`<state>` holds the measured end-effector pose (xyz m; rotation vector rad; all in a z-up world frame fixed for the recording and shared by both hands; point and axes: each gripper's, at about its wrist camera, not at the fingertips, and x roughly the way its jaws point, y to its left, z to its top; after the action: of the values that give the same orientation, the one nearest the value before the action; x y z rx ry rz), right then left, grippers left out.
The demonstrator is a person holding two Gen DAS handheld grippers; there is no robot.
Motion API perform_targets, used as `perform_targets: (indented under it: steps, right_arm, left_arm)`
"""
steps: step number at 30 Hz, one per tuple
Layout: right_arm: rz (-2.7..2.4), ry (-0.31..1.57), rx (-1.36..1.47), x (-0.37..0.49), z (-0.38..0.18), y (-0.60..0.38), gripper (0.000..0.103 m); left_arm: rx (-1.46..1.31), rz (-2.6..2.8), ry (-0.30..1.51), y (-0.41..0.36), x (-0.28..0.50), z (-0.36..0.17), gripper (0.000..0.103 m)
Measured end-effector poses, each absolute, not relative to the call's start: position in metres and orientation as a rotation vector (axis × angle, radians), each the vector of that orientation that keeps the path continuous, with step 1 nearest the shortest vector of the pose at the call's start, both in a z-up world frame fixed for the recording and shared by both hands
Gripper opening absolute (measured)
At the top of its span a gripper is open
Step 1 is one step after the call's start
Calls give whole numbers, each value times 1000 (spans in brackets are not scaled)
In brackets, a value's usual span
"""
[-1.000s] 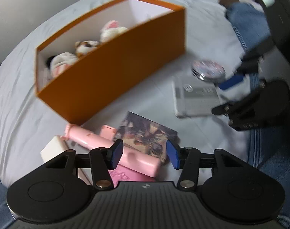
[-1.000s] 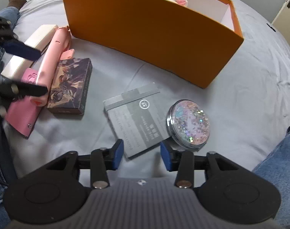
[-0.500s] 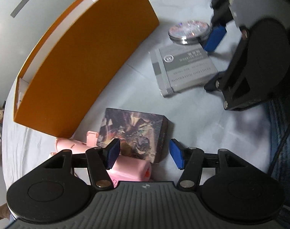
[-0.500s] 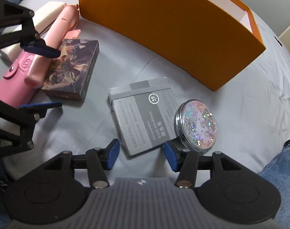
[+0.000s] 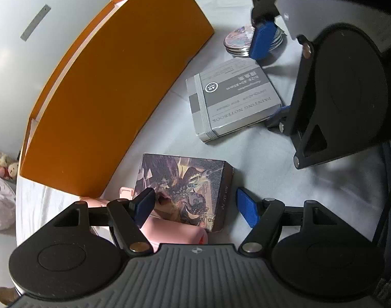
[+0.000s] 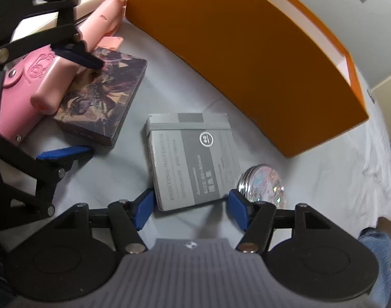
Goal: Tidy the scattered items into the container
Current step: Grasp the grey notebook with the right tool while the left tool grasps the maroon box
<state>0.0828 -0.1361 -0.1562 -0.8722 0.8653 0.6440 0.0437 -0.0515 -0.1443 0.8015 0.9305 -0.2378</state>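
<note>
An orange box [image 5: 113, 82] stands on the grey bedsheet; it also shows in the right wrist view [image 6: 247, 51]. My left gripper [image 5: 195, 206] is open, its fingers on either side of a dark illustrated card box [image 5: 187, 187], close to it. My right gripper [image 6: 191, 209] is open, its fingers on either side of the near edge of a grey notebook [image 6: 190, 159]. The notebook [image 5: 231, 100] and the right gripper [image 5: 270, 77] also show in the left wrist view. The card box [image 6: 103, 97] and the left gripper [image 6: 72, 105] show in the right wrist view.
A round glitter mirror [image 6: 263, 183] lies right of the notebook. A pink tube-shaped item [image 6: 74, 56], a pink case [image 6: 20, 102] and a cream box [image 6: 87, 2] lie left of the card box. Blue jeans [image 6: 375, 243] are at the lower right.
Both grippers have moved down and closer to their items. The left one now straddles the card box and the right one straddles the notebook's near edge. Both have opened wider.
</note>
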Motion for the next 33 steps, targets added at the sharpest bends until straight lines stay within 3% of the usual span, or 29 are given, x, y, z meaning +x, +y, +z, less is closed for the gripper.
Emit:
perform_targets:
  steps: [11,14,16,18,24,30,33]
  right_arm:
    - [735,819,-906,91,-165,-129,79]
    - [738,829,-885,92,-165,-132,79]
    - [742,825,-882,91,-164,-132,76]
    - [748,797,-890,85,-161,-132,62]
    - [750,748,-852,73,-144,-138,37]
    - [678,693,-756,78,-119,-148,21]
    - [622,692,-730,88,-115,-150,20]
  left_arm:
    - [737,-258,931,-41,51,-140,83]
    - [708,-257,924,-38,53,-137,76]
    - [702,-262,915,-38,53,-134,70]
    - [712,-269,896,-40,49,-131,61]
    - [716,-257,847,-44,41,-112,40]
    - [628,-166,796,-31,45,-82,29]
    - [561,-126,798,-21,52,-73,29]
